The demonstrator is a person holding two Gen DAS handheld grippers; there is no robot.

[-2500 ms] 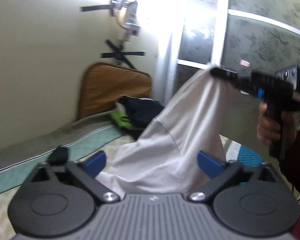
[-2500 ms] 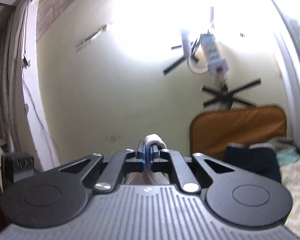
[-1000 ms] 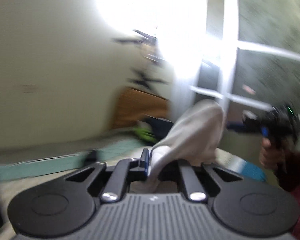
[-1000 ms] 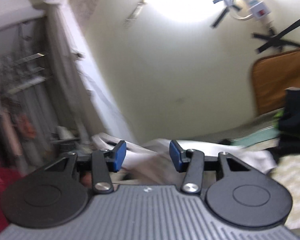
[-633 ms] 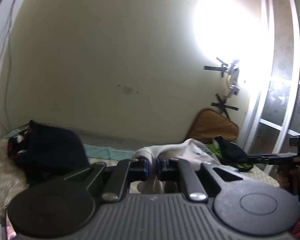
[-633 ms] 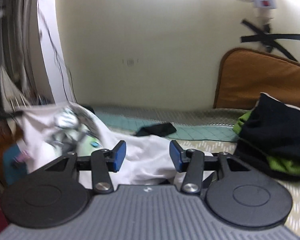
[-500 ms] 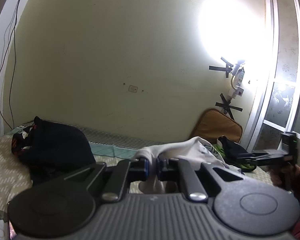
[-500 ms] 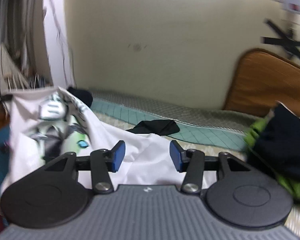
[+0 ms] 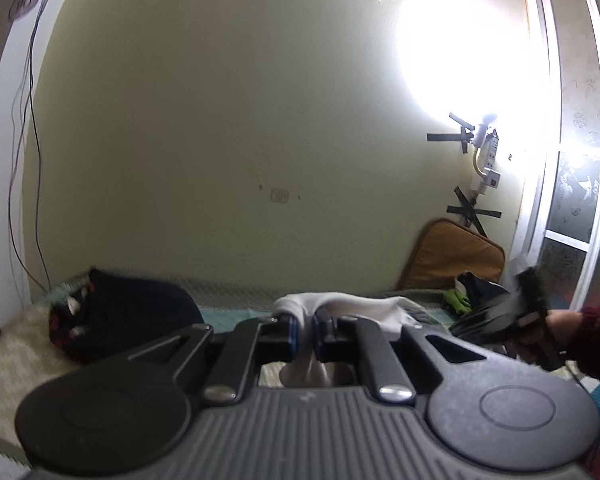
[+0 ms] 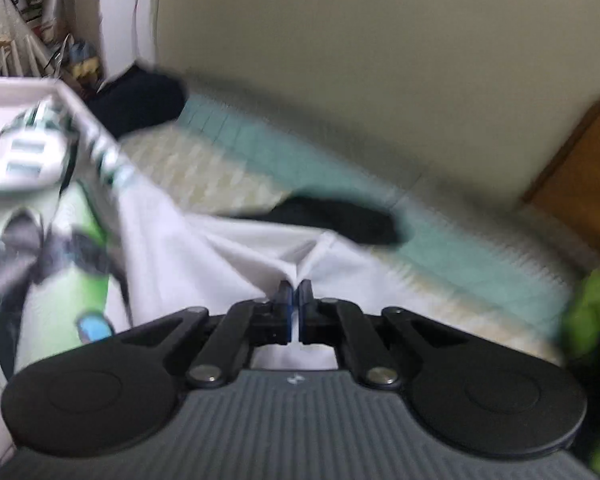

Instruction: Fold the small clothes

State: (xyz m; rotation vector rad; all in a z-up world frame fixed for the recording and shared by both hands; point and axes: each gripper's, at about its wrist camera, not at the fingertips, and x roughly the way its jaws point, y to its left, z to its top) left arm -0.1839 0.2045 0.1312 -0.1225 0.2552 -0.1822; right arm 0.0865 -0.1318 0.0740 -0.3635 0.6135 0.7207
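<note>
White shirt: right gripper jaws just snapped shut on it; left gripper grips too, ready for folding.

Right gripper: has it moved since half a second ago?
Yes. The right gripper has tipped downward: the tan wall fills less of its view, and its jaws have just closed on the white shirt.

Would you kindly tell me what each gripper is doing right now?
Left gripper: shut on the white shirt.
Right gripper: jaws have just closed, shut on a fold of the same shirt.
</note>
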